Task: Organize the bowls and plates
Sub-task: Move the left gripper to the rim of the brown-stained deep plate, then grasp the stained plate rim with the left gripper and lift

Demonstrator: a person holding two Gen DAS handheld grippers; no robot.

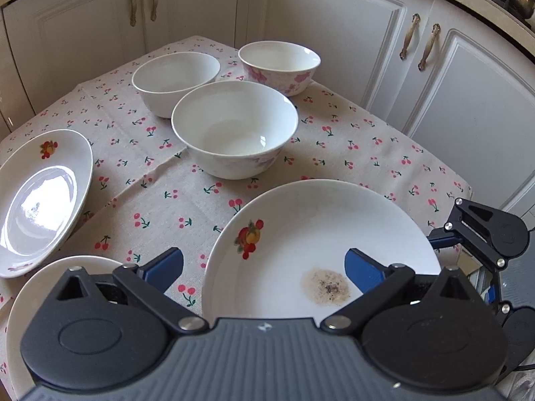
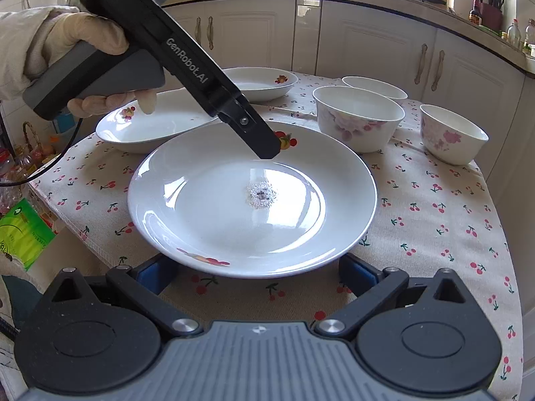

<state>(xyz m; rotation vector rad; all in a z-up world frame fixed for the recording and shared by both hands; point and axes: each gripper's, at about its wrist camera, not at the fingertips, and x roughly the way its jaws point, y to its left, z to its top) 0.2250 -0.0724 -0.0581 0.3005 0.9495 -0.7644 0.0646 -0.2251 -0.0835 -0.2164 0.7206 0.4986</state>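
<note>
With both our left tongs (image 1: 264, 269) and right tongs (image 2: 255, 272) spread wide and empty, we judge the dirty plate (image 2: 200, 207) on the tablecloth (image 2: 434, 220) glossy, slippery, breakable, best pinched at its rim.

The left wrist view looks down from close above the left rim of the soiled plate (image 1: 321, 250), facing the three bowls. The right wrist view sits low at that plate's (image 2: 252, 200) near edge, facing the cabinets. Both share plate and bowls.

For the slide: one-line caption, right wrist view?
Open right gripper fronting speckled plate; left gripper poised above.
</note>
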